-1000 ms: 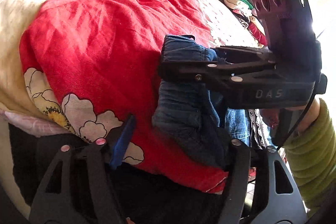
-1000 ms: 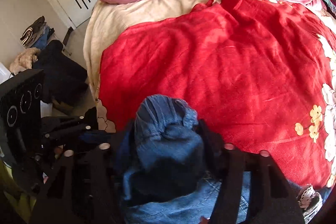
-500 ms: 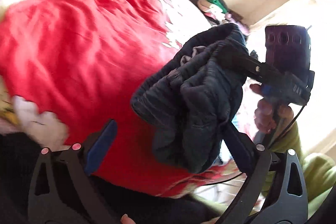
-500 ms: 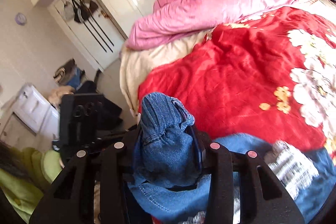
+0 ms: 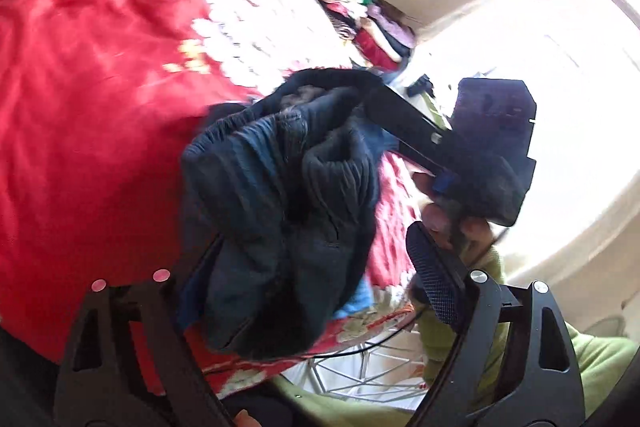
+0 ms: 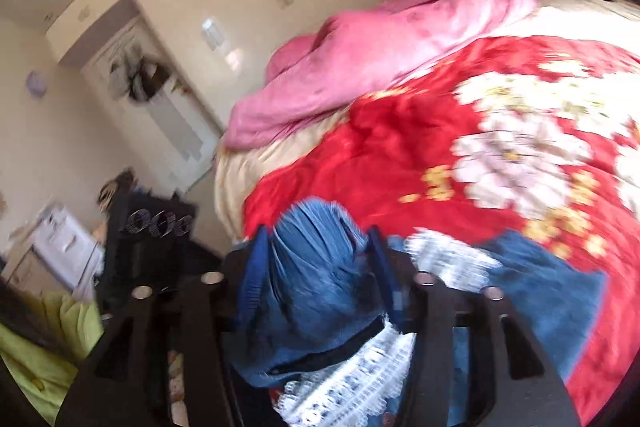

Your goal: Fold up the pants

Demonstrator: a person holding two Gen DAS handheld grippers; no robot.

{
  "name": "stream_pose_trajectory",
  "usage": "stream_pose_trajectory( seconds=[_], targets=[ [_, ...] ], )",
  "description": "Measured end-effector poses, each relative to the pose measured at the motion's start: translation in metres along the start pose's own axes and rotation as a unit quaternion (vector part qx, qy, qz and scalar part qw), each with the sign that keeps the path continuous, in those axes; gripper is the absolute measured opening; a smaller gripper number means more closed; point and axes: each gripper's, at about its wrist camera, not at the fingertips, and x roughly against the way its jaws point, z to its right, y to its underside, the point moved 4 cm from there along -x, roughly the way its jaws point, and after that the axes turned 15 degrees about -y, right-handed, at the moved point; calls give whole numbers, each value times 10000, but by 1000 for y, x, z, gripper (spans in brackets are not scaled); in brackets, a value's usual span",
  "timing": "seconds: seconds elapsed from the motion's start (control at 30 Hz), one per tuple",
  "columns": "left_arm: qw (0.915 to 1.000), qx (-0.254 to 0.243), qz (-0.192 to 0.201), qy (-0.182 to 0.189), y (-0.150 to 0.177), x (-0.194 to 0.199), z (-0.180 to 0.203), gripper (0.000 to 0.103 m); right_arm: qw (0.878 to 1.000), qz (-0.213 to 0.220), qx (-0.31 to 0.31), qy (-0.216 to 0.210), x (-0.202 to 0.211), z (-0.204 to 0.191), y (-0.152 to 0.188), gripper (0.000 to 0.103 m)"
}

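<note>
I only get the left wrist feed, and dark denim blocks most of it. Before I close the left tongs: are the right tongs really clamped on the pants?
Observer: Yes. In the right wrist view the right tongs pinch a bunched wad of the pants between both blue pads.
Operator: Is the rest of the garment hanging free?
Observer: Not all of it. A blue stretch with white lace trim seems to lie on the red bedspread, to the right of the tongs.
</note>
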Motion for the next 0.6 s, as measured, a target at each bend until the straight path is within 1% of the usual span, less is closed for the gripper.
stream_pose_trajectory(
  seconds=[0.07,0.13,0.17,0.2,0.27,0.3,0.33,0.4,0.43,0.5,0.53,0.57,0.6],
  targets=[
    [9995,-296,-42,68,6,-6,19,80,9992,280,-104,263,24,7,7,56],
    [9978,-646,-158,-16,16,-15,34,80,9967,389,-228,669,44,15,21,56],
    [9965,-790,-285,-40,23,-24,41,80,9955,397,-303,807,50,18,26,57],
    [9951,-877,-464,27,30,-33,47,80,9939,385,-390,956,57,21,34,57],
    [9928,-949,-732,14,39,-50,52,82,9921,356,-477,1107,65,22,44,60],
    [9912,-1024,-838,-101,43,-60,53,82,9921,311,-501,1105,66,21,49,62],
    [9901,-1090,-860,-207,46,-64,54,83,9923,266,-495,1100,65,21,53,64],
    [9890,-1147,-889,-283,49,-68,55,84,9920,71,-473,1169,59,23,62,65],
    [9892,-1144,-877,-280,49,-69,54,85,9898,-79,-499,1330,54,28,66,65],
    [9901,-1079,-866,-223,48,-68,51,85,9785,-513,-520,1927,46,43,78,65],
    [9904,-1056,-866,-203,48,-67,50,85,9736,-629,-486,2141,43,49,81,65],
    [9906,-1038,-868,-178,49,-67,49,85,9703,-686,-474,2269,42,55,85,65],
    [9907,-1044,-852,-178,51,-64,48,85,9715,-638,-579,2209,41,59,88,65]
  ],
)
